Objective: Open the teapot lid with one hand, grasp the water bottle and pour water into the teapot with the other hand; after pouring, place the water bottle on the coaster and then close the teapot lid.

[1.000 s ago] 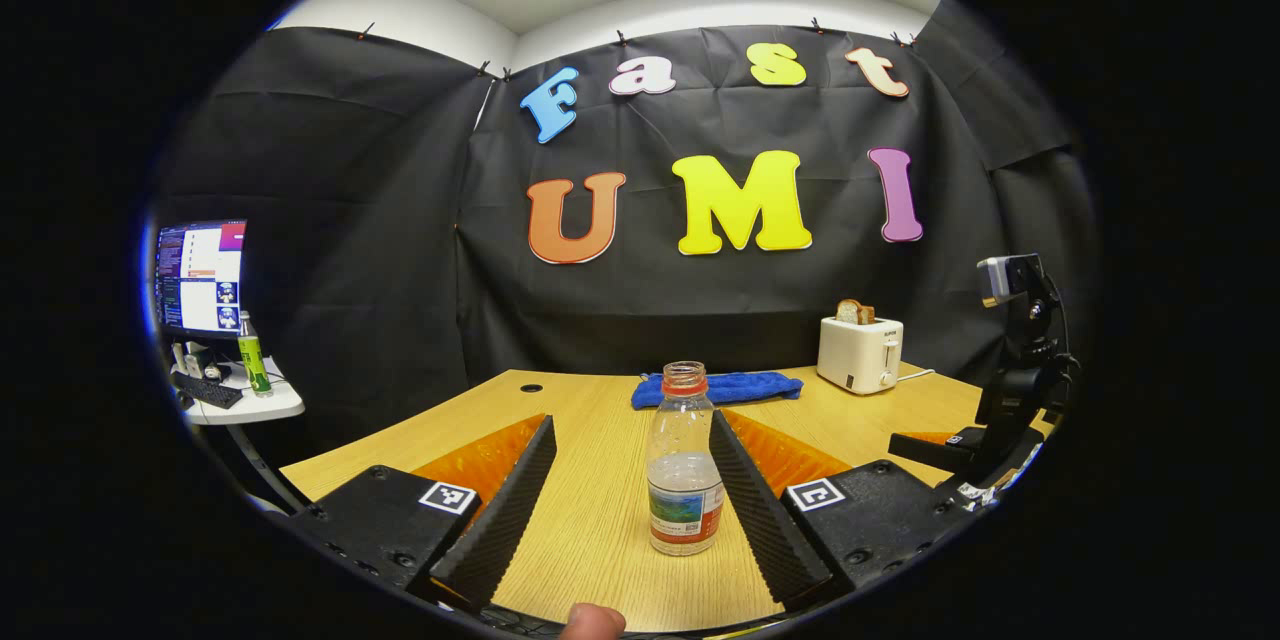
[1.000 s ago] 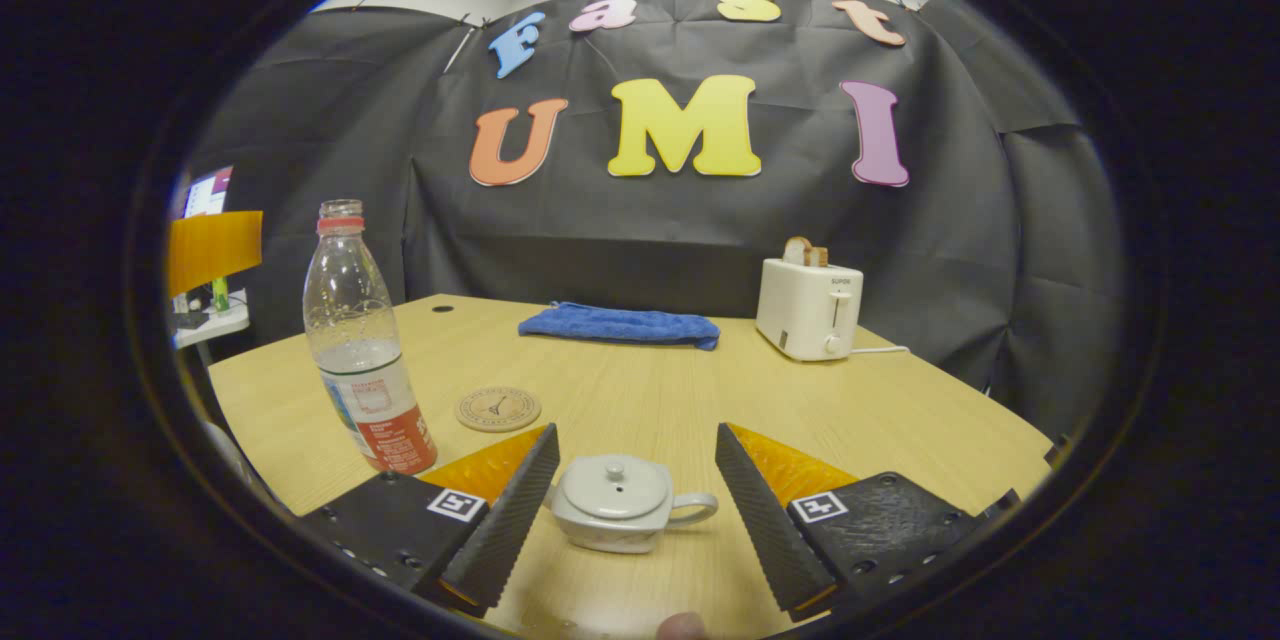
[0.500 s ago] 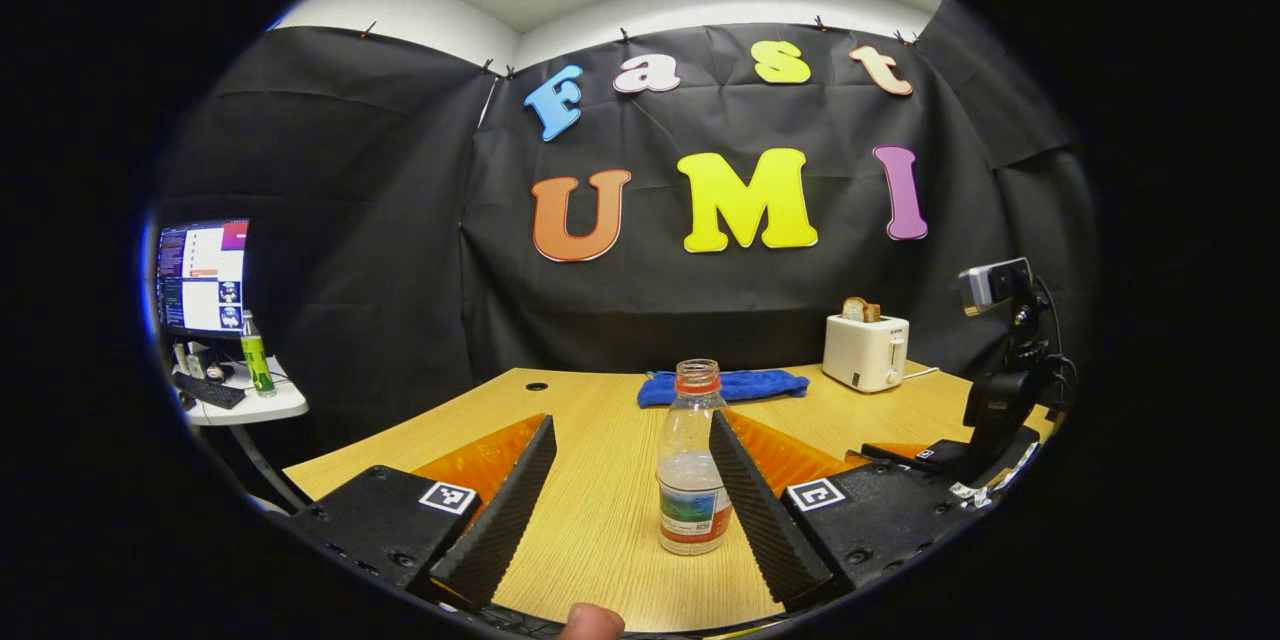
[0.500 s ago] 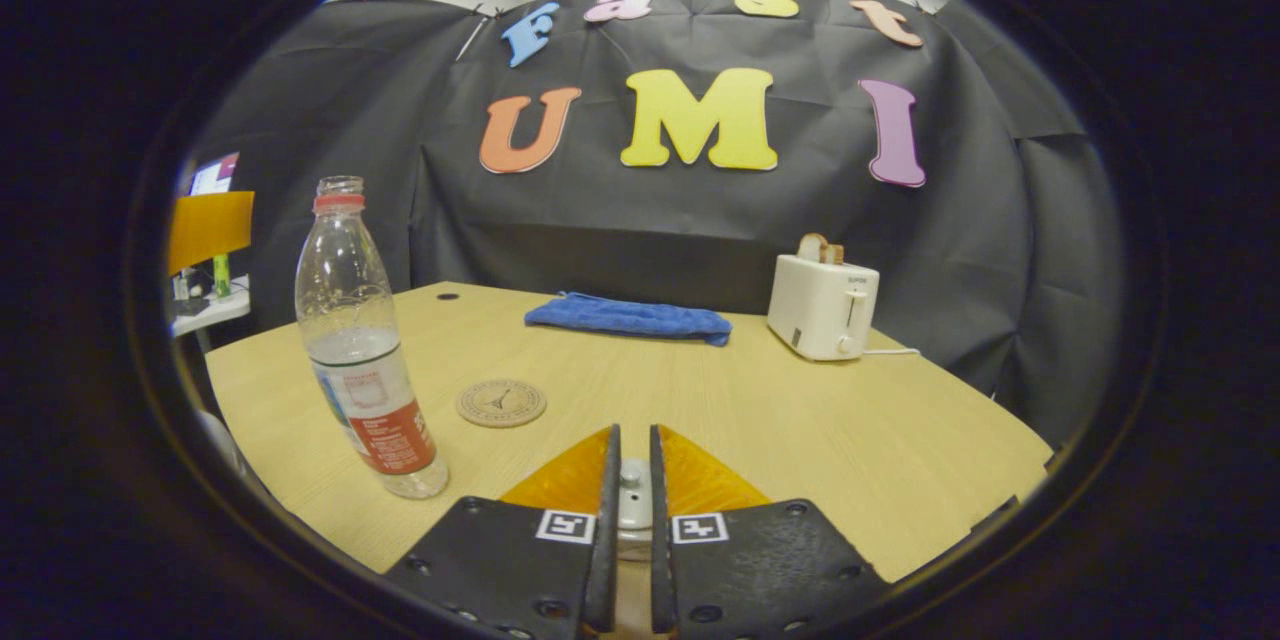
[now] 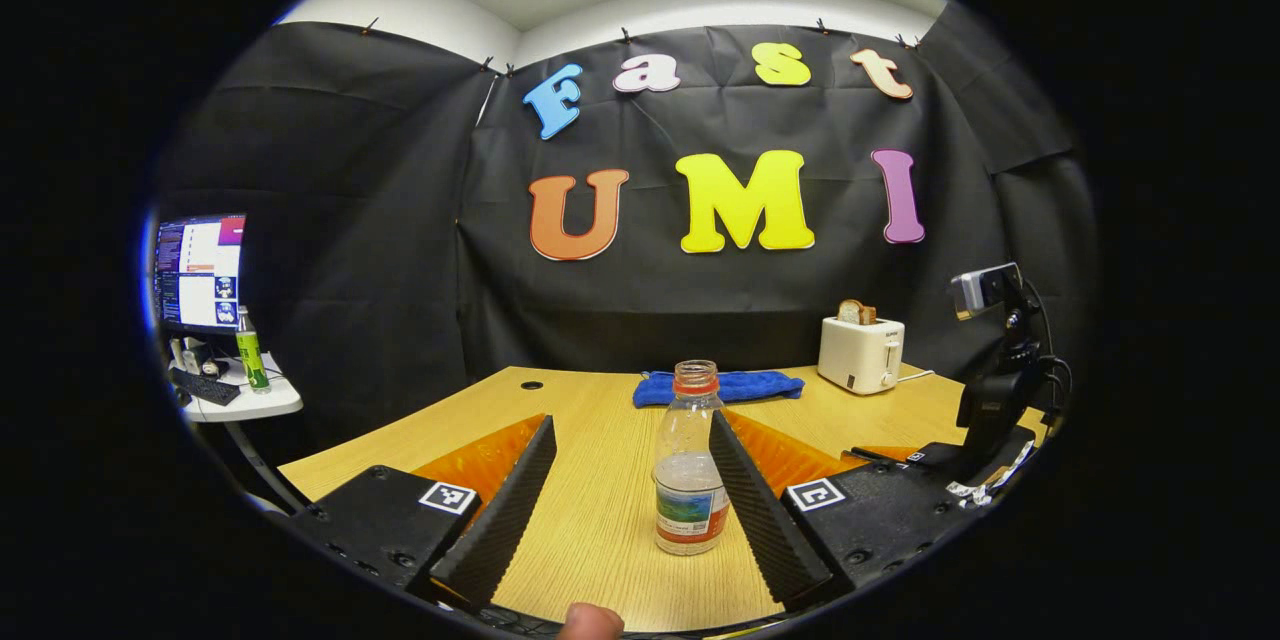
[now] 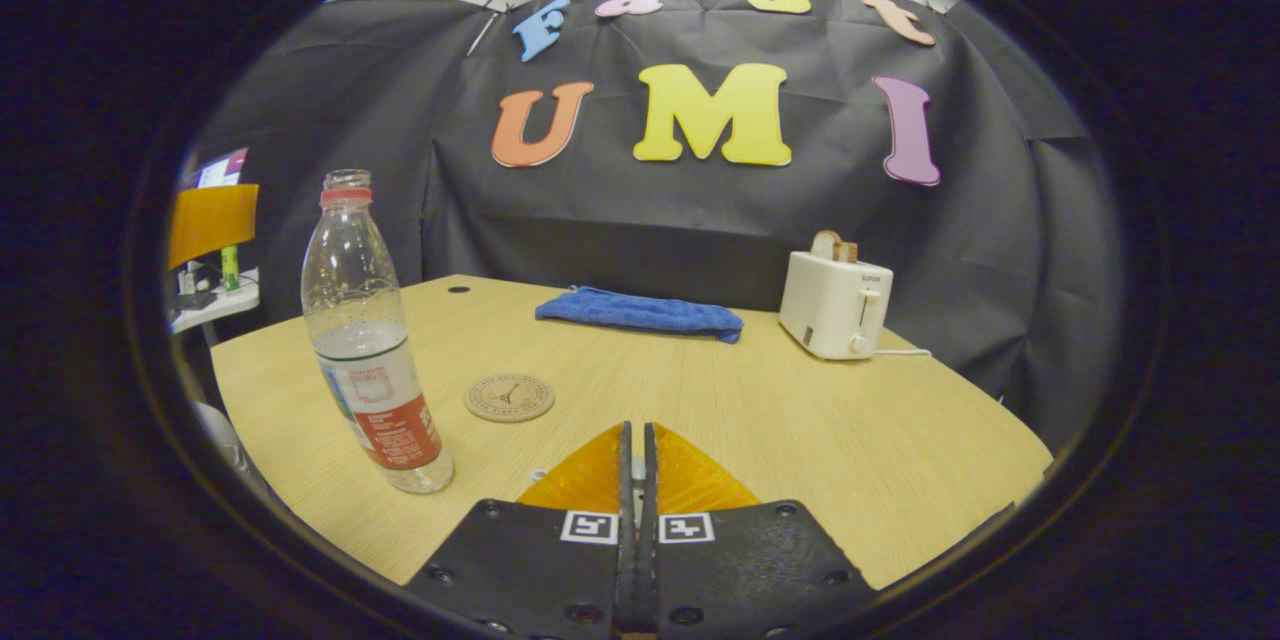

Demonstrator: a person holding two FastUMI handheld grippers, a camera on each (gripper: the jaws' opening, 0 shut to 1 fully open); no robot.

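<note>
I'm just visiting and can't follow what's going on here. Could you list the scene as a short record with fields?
left gripper: open, fingers either side of the water bottle, not gripping
right gripper: fingers nearly closed on a small knob, probably the teapot lid's
water bottle: upright, uncapped, partly full
coaster: bare, beside the bottle
table: wooden
also on table: blue towel, toaster with bread

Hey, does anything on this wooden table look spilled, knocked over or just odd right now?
Nothing stands out. The clear plastic water bottle stands upright and uncapped, the round cork coaster lies flat, the blue cloth is folded and the white toaster holds its bread. No spill shows on the wooden table.
</note>
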